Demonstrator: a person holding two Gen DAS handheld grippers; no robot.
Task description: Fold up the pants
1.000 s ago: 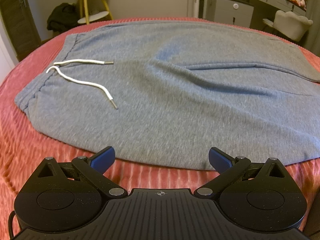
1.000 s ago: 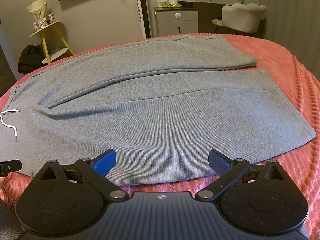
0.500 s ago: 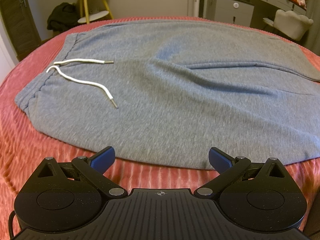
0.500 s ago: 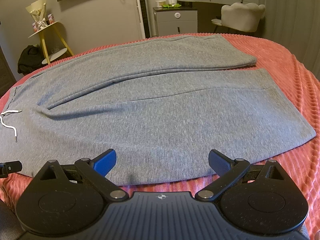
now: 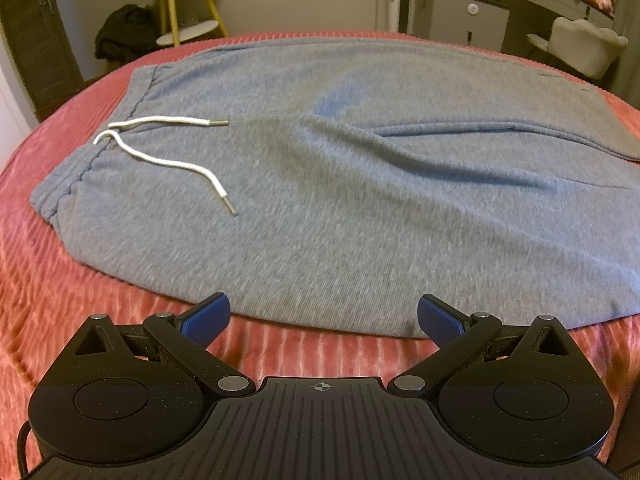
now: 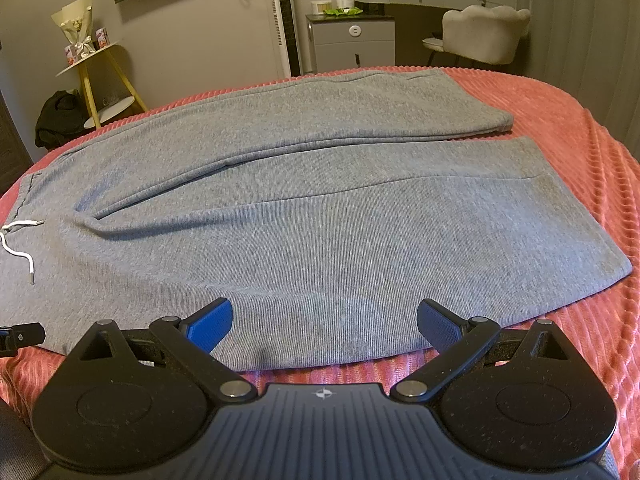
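Nothing has moved: our left gripper and right gripper, fingers spread, wait at the pants' near edge, ready to pinch.

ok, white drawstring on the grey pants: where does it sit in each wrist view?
Left wrist: the drawstring lies left of centre, both cords trailing right from the waistband.
Right wrist: the drawstring sits at the far left edge, small.
Shared landmark: the yellow-legged side table, top left in both.
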